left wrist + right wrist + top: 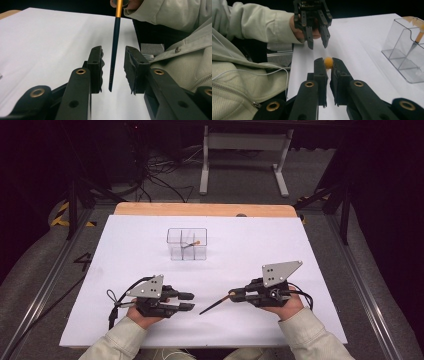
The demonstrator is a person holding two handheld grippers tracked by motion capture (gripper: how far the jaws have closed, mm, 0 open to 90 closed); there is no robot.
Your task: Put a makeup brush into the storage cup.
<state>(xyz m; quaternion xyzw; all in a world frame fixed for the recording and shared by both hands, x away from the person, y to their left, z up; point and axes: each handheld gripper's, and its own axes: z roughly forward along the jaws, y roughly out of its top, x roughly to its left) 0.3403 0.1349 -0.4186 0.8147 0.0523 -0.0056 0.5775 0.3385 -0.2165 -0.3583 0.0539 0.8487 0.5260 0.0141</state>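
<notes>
White table (250,250) sheet spreads under everything, with a clear compartment box (187,244) at twelve o'clock holding one brush. Nearer the person, the right gripper (234,295) at four o'clock is clamped tight on a dark brush (214,305) near its orange end. The left gripper (189,301) at eight o'clock has its jaws parted, not touching the brush tip that lies between them.

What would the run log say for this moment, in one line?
right gripper: shut on brush | left gripper: open, jaws either side of brush handle, apart | clear box: another brush inside
</notes>
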